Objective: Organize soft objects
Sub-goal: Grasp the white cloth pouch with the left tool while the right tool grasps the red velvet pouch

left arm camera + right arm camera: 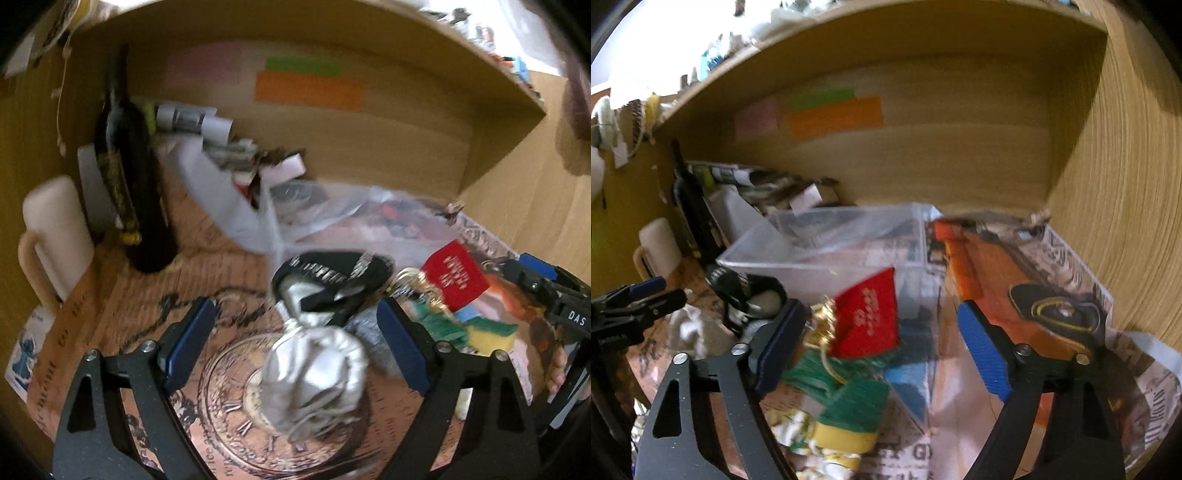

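Note:
A crumpled silver drawstring pouch (314, 376) lies on the printed shelf liner between the fingers of my left gripper (295, 310), which is open with a gap on each side. Just beyond it sits a black strapped item (332, 273). A red fabric pouch (871, 317) with a gold cord leans against a clear plastic box (827, 240). A green and yellow sponge (853, 417) lies in front of the pouch. My right gripper (879, 314) is open above these, touching neither. The picture is blurred.
A dark bottle (129, 184) and a cream mug (55, 229) stand at the left. Papers and packets (229, 147) pile up at the back. Wooden walls close the shelf behind and to the right (1126, 184). A blue piece (908, 380) shows by the box.

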`<action>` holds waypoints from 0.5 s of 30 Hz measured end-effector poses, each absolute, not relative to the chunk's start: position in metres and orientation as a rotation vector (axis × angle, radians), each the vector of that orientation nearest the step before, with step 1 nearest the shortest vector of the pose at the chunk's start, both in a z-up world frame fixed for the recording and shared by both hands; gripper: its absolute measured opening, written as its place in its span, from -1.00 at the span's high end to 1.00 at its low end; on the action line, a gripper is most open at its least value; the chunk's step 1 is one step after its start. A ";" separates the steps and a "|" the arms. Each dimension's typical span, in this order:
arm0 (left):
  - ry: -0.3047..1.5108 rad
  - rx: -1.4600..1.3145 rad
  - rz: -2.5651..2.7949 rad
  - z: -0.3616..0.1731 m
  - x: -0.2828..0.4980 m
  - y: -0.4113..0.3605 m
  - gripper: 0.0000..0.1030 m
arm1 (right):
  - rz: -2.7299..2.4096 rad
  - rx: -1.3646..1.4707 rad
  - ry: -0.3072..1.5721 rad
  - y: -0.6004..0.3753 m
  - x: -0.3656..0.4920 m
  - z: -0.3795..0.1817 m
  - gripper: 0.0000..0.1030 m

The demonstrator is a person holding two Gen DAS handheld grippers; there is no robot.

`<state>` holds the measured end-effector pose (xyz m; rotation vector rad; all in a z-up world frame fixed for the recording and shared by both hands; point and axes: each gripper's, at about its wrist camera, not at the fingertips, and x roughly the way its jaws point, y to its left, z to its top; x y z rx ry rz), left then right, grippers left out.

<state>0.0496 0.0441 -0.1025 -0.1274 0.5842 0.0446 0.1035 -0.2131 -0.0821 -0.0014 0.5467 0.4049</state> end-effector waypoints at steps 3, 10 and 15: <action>0.624 -0.159 0.027 -0.115 0.053 0.051 -0.76 | 0.404 0.003 0.596 -0.216 0.113 -0.092 -0.39; 0.671 -0.189 -0.011 -0.132 0.058 0.049 -0.40 | 0.433 0.008 0.677 -0.213 0.136 -0.108 -0.13; 0.665 -0.197 -0.058 -0.131 0.054 0.046 0.11 | 0.477 0.010 0.746 -0.205 0.153 -0.117 0.28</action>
